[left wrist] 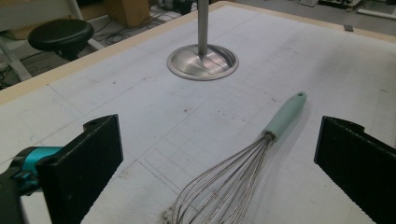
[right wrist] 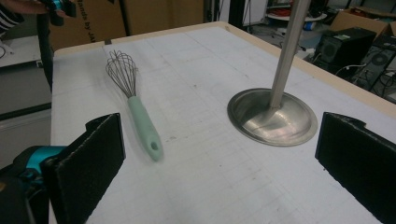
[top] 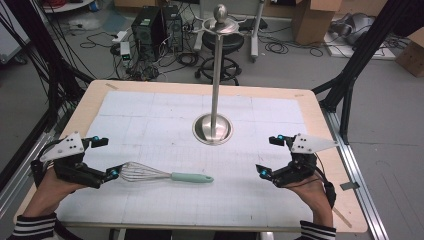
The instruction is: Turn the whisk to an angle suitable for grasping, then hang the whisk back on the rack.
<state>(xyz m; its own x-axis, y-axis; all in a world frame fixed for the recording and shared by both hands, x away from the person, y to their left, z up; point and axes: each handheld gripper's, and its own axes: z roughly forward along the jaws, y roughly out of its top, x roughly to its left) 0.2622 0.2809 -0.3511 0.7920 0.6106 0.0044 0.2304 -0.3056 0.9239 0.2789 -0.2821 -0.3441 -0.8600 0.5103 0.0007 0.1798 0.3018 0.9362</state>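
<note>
A whisk with a mint-green handle lies flat on the white gridded mat, its wire head pointing left. My left gripper stands open at the table's left, its lower fingertip close to the wire head. In the left gripper view the whisk lies between and beyond the wide-apart jaws of the left gripper. A tall steel stand with a round base rises at mid-table. My right gripper is open at the right, holding nothing. Its own view shows the right gripper, the whisk and the stand base.
The mat covers most of the wooden table. Behind the table stand a black stool, computer towers, cardboard boxes and loose cables. Black frame legs flank the table's right side.
</note>
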